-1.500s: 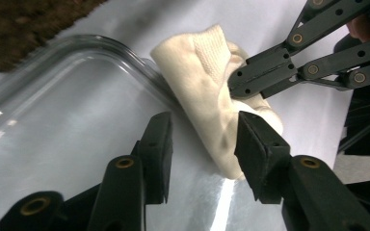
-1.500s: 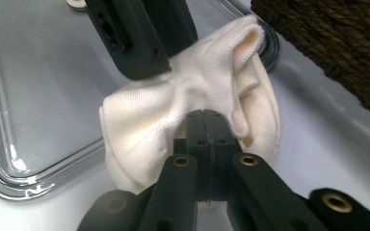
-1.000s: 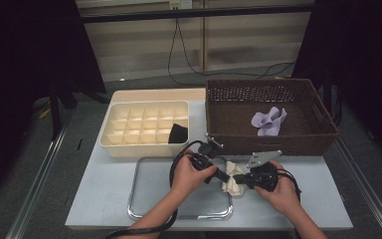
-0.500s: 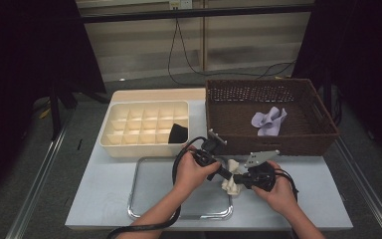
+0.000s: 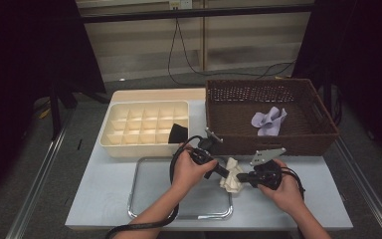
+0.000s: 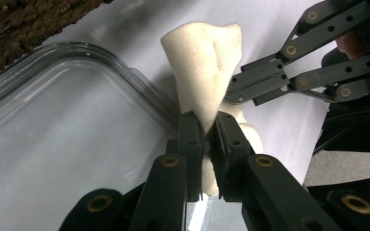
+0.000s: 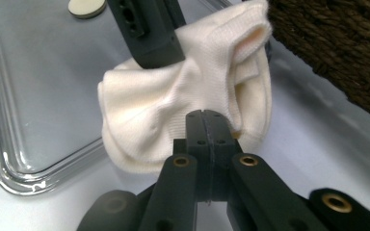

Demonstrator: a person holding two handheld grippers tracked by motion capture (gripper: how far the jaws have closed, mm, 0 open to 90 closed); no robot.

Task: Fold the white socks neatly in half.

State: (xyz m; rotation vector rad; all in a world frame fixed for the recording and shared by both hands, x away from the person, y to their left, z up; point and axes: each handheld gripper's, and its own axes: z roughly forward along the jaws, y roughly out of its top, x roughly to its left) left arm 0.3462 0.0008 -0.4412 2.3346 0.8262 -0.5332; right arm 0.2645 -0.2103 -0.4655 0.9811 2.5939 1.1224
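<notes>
No writing or label can be read on anything here. The cream knitted sock (image 5: 232, 175) is bunched and folded, its ribbed cuff uppermost, hanging over the right rim of the metal tray (image 5: 149, 199) on the bench (image 5: 104, 199). The left gripper (image 5: 222, 172) has its fingers clamped on the sock's lower fold; the right gripper (image 5: 240, 177) pinches the fabric from the other side, fingers pressed together. The wicker basket (image 5: 229, 144), holding a lilac cloth (image 5: 268, 121), stands close behind; the divided cream organiser (image 5: 129, 144) sits left of it. Bare bench lies right of the hands.
</notes>
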